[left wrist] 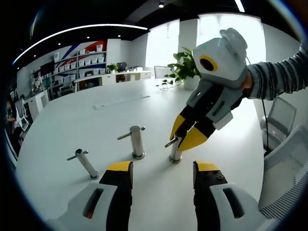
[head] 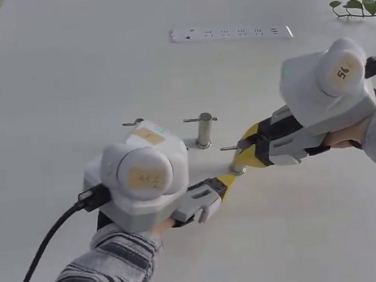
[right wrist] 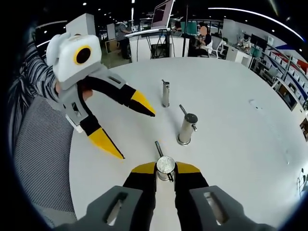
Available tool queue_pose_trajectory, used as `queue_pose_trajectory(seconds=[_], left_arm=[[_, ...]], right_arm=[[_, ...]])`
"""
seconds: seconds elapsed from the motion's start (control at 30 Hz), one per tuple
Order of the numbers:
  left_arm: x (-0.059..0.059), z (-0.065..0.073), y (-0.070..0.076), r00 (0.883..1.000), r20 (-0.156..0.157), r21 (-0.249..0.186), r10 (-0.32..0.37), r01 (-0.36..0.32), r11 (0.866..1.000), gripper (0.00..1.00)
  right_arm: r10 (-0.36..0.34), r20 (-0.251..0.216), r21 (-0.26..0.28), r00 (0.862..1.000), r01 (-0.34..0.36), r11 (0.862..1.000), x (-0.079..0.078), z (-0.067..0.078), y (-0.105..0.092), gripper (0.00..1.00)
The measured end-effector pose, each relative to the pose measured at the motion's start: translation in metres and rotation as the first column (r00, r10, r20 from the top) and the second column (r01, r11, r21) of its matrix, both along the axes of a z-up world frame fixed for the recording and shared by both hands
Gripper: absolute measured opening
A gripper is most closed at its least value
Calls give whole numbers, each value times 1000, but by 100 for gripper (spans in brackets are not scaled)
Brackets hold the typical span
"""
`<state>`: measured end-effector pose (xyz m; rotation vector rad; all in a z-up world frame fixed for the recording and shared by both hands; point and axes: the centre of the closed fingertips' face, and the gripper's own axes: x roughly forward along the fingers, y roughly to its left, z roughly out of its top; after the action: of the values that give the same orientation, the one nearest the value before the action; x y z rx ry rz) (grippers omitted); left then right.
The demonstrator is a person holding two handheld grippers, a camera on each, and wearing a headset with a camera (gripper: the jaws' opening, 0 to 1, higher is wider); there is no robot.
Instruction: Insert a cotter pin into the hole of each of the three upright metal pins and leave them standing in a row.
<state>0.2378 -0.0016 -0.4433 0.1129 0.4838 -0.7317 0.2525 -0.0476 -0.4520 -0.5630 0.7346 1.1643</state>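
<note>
Two handwritten stickers top hand-held grippers; right grips metal pin.

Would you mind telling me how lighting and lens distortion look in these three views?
Head view: soft, even light, only faint shadows on the white table. Left gripper view: strong fisheye bending, windows blown out. Right gripper view: same fisheye curve, bright sheen on the metal pin between the jaws.

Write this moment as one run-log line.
left gripper open | right gripper shut on nearest silver cylindrical metal pin | thin metal cotter pin through it
</note>
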Motion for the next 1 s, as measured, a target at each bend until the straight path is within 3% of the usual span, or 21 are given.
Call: queue_pose_trajectory(seconds=[0.5,0.67,1.0], left_arm=[[5,18,38,996,27,-29,84,-84,996,61],[5,13,49,996,31,14,81,-82,997,62],[7,14,64,993,33,23,117,-118,993,64]], right_arm=[[-43,11,-27,999,43,999,32,4,-18,8],[-59,8,-41,998,59,997,41,3,-23,8],[-58,8,-63,998,59,996,49,0,-32,8]])
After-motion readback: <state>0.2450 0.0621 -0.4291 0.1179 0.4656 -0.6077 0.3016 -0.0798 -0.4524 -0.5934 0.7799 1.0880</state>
